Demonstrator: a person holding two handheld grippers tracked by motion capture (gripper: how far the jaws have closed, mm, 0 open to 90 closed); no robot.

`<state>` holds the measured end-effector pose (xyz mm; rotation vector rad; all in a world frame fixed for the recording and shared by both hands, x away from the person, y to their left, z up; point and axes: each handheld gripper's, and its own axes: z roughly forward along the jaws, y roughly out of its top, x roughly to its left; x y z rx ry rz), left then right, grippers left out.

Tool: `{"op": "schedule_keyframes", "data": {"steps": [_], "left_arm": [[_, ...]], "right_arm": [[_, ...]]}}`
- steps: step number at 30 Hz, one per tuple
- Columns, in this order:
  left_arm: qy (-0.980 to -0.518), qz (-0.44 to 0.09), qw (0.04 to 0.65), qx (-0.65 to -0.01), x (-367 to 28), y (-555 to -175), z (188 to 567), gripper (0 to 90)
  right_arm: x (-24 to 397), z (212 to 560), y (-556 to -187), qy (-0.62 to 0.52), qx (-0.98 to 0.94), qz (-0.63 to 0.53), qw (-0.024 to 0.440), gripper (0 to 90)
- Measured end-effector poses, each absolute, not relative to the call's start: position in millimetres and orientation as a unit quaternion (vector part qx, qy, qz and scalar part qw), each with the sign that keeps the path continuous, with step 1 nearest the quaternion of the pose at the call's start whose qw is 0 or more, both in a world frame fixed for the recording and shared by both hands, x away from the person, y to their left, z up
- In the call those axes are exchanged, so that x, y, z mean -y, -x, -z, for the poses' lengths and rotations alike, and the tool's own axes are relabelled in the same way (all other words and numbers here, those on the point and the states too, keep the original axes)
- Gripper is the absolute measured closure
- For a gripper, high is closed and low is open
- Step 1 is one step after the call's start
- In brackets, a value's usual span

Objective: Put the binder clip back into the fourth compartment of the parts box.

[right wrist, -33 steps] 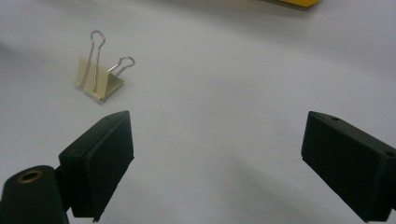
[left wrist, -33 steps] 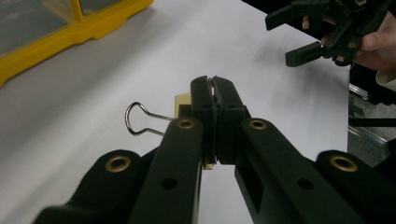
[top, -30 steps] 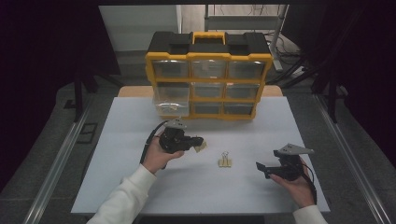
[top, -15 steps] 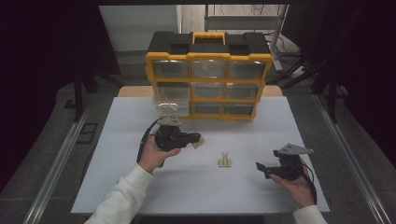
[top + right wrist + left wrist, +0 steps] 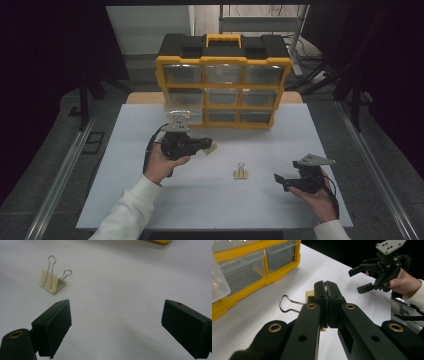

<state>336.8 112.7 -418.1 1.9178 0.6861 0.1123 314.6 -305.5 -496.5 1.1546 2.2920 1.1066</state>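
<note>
My left gripper is shut on a cream binder clip and holds it above the white table, in front of the yellow and black drawer cabinet. In the left gripper view the jaws meet on the clip's cream body, and its wire handle sticks out to the left. A second cream binder clip stands on the table between the hands. It sits ahead and to the left of my right gripper, which is open and holds nothing.
The cabinet has three rows of clear drawers; the left drawer of the middle row is pulled out, close behind my left hand. The white tabletop runs to dark metal rails on both sides. My right gripper shows far off in the left gripper view.
My left gripper has lifted slightly with the clip in it and drifted a little left. The right hand and the clip on the table have not moved.
</note>
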Motion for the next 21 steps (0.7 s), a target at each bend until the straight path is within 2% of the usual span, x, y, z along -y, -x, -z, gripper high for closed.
{"op": "schedule_keyframes", "data": {"steps": [21], "left_arm": [[-0.789,-0.067,0.541,-0.284,-121,-331,405,88.5]], "right_arm": [[305,497,-315,-0.406,-0.809,-0.389,0.173,9.7]]}}
